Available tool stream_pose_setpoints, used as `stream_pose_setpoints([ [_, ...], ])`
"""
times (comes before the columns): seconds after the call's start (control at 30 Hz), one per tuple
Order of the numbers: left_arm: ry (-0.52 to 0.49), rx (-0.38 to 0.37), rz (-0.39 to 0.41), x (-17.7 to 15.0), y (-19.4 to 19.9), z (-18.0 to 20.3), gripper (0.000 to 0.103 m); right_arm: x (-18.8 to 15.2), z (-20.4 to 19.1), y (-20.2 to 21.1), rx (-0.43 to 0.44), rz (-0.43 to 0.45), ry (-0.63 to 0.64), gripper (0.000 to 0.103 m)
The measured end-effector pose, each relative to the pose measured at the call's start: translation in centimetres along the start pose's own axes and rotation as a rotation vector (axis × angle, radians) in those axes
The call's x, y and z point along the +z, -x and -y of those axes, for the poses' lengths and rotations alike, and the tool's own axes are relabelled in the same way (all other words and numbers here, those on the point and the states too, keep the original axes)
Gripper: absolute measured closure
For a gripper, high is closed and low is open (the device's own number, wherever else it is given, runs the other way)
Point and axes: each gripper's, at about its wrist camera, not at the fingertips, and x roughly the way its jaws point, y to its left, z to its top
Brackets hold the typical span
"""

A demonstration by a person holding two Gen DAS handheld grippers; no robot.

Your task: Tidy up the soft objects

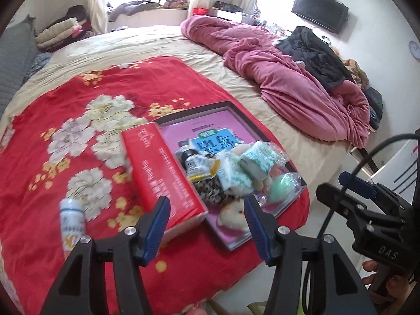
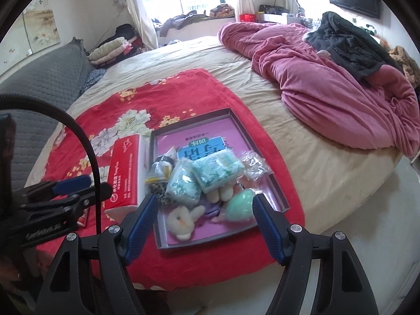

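1. Bedroom: red floral blanket (image 2: 183,99) covers the bed's near corner, bare floor at lower right
2. Shallow tray (image 2: 265,155), frame centre, holds soft packets (image 2: 218,170) and a plush toy (image 2: 183,221); red tissue box (image 2: 126,173) touches its left edge
3. Left gripper (image 1: 207,225) and right gripper (image 2: 203,221) hang released, empty, above the tray's near edge

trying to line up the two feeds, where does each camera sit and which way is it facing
Left wrist: sits on the left gripper, looking forward and down over its open fingers at the red floral blanket and the tray; the right gripper and part of a hand show at the right edge.
Right wrist: sits on the right gripper, looking down on the tray; the left gripper shows at the left.
Shared: the tray, the red tissue pack, the plush toy, the pink quilt, the window and the TV.
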Motion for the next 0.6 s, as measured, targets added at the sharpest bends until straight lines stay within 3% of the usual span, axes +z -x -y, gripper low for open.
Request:
stream_pose_setpoints([
  [0.33,0.056,0.078,0.010,-2.6,3.2,-3.0,0.045,-1.3,-3.7,0.8,-0.034,-0.001,-0.009,0.027],
  [0.6,0.080,0.086,0.016,-4.0,4.8,-4.5,0.045,-4.7,-6.0,2.7,-0.047,-0.018,-0.024,0.027],
])
